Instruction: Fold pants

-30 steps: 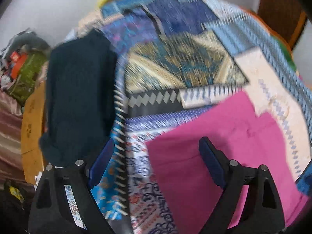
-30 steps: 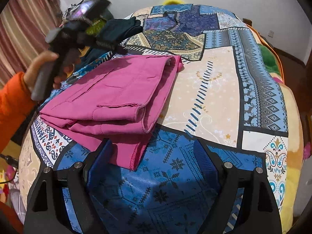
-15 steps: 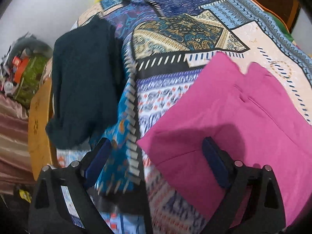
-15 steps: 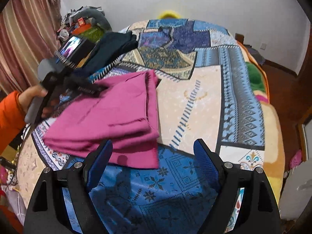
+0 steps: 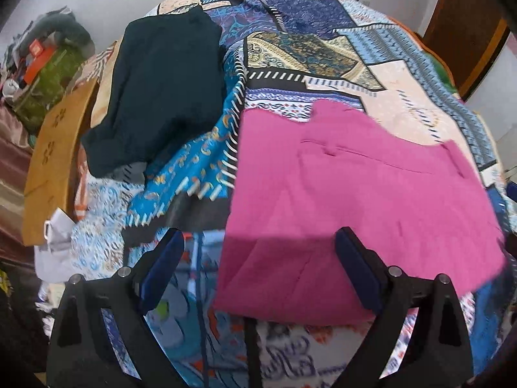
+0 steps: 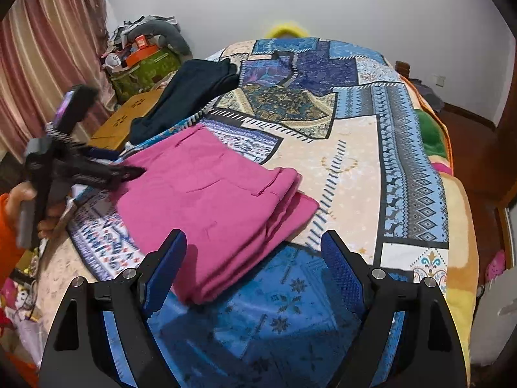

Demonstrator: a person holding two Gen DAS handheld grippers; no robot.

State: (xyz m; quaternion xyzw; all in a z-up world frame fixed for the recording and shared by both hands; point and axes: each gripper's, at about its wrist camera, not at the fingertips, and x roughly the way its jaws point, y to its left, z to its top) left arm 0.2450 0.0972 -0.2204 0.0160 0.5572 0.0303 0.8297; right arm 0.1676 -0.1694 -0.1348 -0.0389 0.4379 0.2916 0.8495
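The pink pants (image 6: 213, 207) lie folded in a flat stack on the patterned bedspread (image 6: 349, 174); they also show in the left wrist view (image 5: 362, 200). My left gripper (image 5: 258, 258) is open and empty, hovering above the near left edge of the pants; it also shows in the right wrist view (image 6: 129, 173) at the pants' left side. My right gripper (image 6: 253, 255) is open and empty, above the near corner of the pants, clear of the cloth.
A dark folded garment (image 5: 161, 84) lies at the bed's far left, also in the right wrist view (image 6: 190, 97). A wooden stand (image 6: 129, 119) and a cluttered pile (image 6: 145, 55) stand beside the bed. Curtains (image 6: 42, 64) hang on the left.
Both grippers have drawn back and up from the pants. The left gripper has moved to the pants' near left edge. The pants lie still.
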